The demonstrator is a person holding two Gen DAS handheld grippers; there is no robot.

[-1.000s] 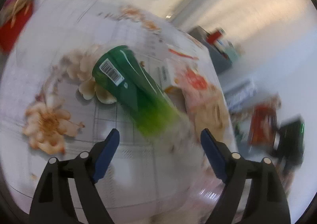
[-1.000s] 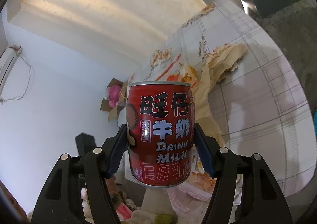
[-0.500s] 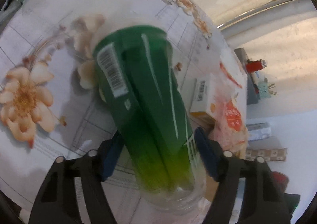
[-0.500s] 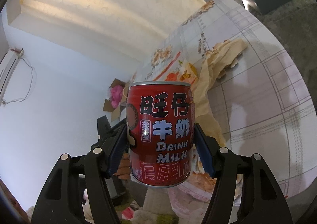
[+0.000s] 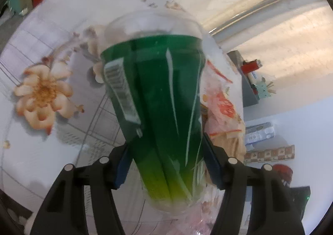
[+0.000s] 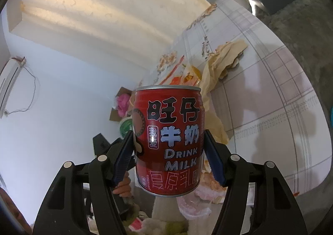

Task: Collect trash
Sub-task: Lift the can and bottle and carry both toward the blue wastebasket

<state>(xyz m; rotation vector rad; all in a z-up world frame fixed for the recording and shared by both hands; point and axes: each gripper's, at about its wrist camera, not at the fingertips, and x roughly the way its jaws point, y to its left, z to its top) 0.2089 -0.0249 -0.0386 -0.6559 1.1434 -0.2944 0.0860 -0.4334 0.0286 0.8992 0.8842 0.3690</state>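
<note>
Grippers both busy, we're clamping the green cup [image 5: 162, 114] in our left gripper [image 5: 166, 164], squeezing the red milk can [image 6: 168, 141] in our right gripper [image 6: 168, 158], floral surface [image 5: 41, 93] behind.

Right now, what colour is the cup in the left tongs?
Dark green fading to yellow-green, cup; left wrist view.

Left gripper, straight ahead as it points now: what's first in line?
The green cup the left gripper already clamps fills that line. Past it probably the floral tablecloth; depth is unclear.

Green plastic cup [image 5: 158, 110] with clear domed lid, tilted; upright red milk can [image 6: 167, 141], both lifted.
</note>
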